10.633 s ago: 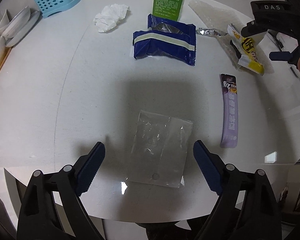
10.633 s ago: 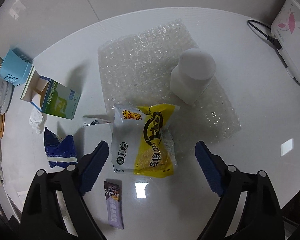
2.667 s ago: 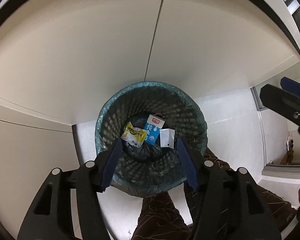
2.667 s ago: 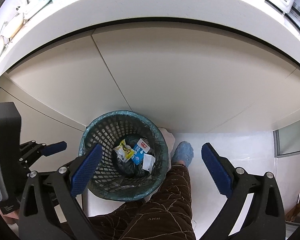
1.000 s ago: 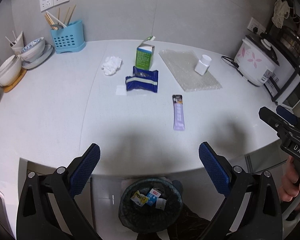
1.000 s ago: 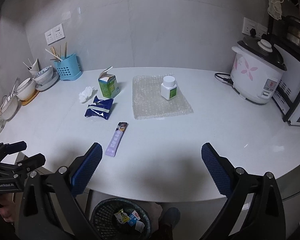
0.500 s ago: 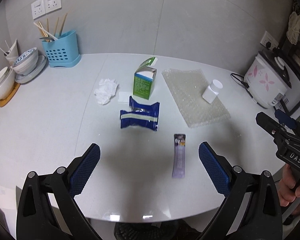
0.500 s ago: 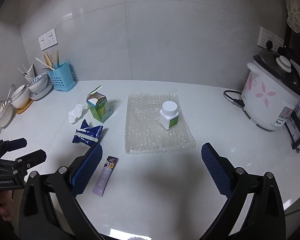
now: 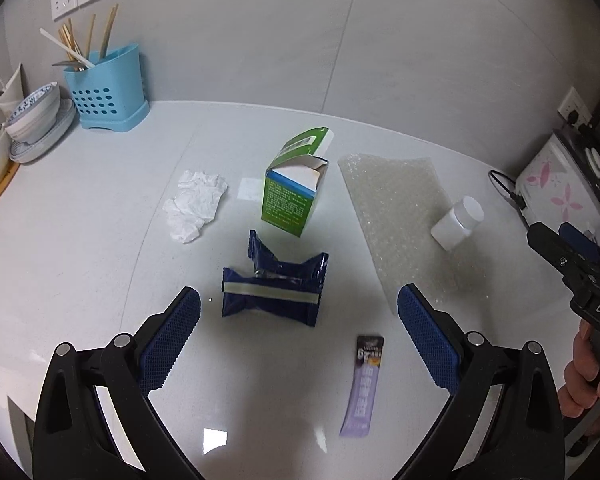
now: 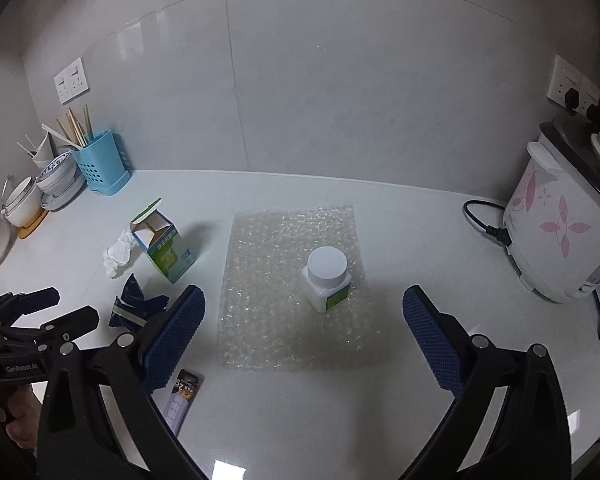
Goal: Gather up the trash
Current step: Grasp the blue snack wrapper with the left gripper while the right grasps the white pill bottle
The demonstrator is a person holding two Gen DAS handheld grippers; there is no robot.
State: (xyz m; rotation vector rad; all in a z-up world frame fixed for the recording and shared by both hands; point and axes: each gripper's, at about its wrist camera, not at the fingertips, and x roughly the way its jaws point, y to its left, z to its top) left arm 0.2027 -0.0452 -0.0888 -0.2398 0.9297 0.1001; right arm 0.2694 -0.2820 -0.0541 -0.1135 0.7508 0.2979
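On the white counter lie a dark blue wrapper [image 9: 274,292], a purple sachet [image 9: 363,386], a crumpled white tissue [image 9: 194,204], an open green carton [image 9: 294,192] and a sheet of bubble wrap [image 9: 400,216] with a white bottle [image 9: 456,222] on it. My left gripper [image 9: 300,340] hangs open just above the blue wrapper, holding nothing. In the right wrist view my right gripper [image 10: 302,340] is open and empty, over the bubble wrap [image 10: 292,280] and near the white bottle [image 10: 327,276]. The sachet [image 10: 182,396] and blue wrapper [image 10: 136,308] lie at its left.
A blue utensil holder [image 9: 104,88] and stacked bowls [image 9: 32,116] stand at the back left. A flowered rice cooker [image 10: 556,232] with a black cable [image 10: 484,220] stands at the right. A small white paper slip [image 9: 249,189] lies behind the carton.
Both grippers have come up from the bin under the counter and moved forward over the counter. The left one has closed in on the blue wrapper, the right one on the bubble wrap and bottle.
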